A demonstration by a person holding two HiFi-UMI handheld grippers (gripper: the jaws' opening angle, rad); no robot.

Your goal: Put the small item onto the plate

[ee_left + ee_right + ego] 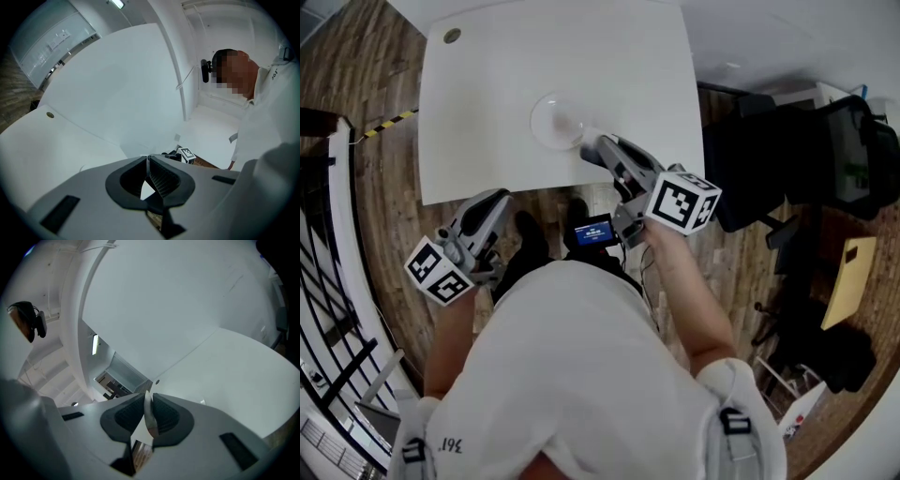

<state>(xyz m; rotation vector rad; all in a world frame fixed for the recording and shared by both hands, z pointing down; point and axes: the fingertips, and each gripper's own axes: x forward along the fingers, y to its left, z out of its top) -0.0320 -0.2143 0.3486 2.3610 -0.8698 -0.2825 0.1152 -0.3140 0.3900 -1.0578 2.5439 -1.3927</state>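
Plate point(551, 117): round, centre of white desk point(478, 122).
Right hand-held gripper point(589, 143): at plate's rim, narrow, pinching thin small item point(148, 420).
Left hand-held gripper point(495, 202): closed, empty, lower left.

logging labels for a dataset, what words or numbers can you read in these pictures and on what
Nothing reads clearly.
shirt: a short dark print, too small and turned to read.
small screen: lit, print too small to read.
marker cubes: black and white square patterns only, no words.

Left tongs point(499, 197) closed, low; right tongs point(589, 142) outstretched, tight on small item point(149, 416).
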